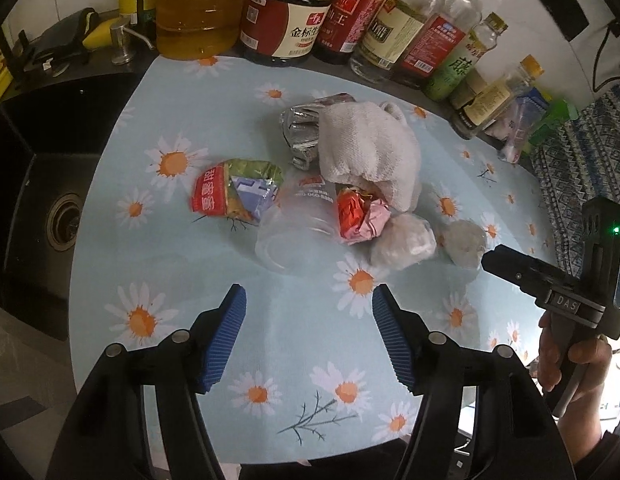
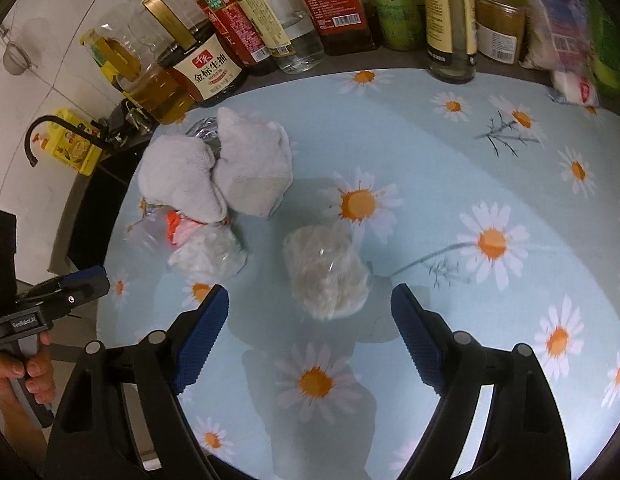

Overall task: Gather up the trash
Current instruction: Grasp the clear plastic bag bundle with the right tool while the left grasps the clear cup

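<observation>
Trash lies on a daisy-print mat [image 1: 270, 312]: a red-green snack wrapper [image 1: 236, 192], a clear plastic cup on its side [image 1: 298, 228], a crumpled red-pink wrapper [image 1: 359, 216], a foil packet [image 1: 302, 132], a white cloth [image 1: 369, 152] and two plastic-wrapped wads [image 1: 403, 242] [image 1: 465, 242]. My left gripper [image 1: 310, 300] is open and empty, just short of the cup. My right gripper [image 2: 310, 300] is open and empty, its fingers either side of one wad [image 2: 327, 274]. The cloth [image 2: 230, 168] and the other wad [image 2: 208, 256] lie to its left.
A row of sauce and oil bottles [image 1: 294, 12] stands along the back of the mat. A black sink [image 1: 50, 184] with a tap lies to the left. A patterned cloth [image 1: 581, 152] is at the right. The right gripper's body [image 1: 549, 292] shows in the left wrist view.
</observation>
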{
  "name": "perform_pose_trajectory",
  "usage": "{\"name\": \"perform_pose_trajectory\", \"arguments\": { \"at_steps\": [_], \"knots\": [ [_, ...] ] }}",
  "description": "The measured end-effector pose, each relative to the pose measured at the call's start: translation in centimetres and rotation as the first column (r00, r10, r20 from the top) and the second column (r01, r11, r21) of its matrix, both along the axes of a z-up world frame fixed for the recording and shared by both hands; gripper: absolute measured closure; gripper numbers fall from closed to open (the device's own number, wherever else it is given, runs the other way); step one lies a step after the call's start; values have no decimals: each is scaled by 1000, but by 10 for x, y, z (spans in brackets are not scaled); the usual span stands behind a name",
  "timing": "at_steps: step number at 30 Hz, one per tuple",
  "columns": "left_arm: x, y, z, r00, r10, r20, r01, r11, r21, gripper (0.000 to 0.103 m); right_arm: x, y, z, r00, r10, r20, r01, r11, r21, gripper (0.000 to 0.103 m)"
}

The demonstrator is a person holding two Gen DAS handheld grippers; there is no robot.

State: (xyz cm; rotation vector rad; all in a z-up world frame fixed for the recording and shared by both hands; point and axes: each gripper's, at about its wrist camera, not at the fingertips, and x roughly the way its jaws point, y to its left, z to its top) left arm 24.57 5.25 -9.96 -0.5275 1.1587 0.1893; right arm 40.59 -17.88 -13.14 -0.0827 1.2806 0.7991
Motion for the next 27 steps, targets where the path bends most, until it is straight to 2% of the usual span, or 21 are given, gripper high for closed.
{"name": "perform_pose_trajectory", "arguments": {
  "at_steps": [5,13,24,27],
  "knots": [
    [10,2,-4,1000,3,-15,-3,1000,10,39,10,6,-10,1000,15,-27,-16,1000,-11,32],
    [23,7,-13,999,14,-42,-13,1000,9,39,14,13,-22,998,47,-30,-48,997,-53,52],
    [37,5,-20,998,-8,-65,9,1000,21,39,6,6,-12,999,30,-15,-30,999,-25,54],
    [40,4,-21,997,-16,-70,19,999,43,31,2,1,-8,1000,20,-20,-21,1000,-16,54]
  ]
}}
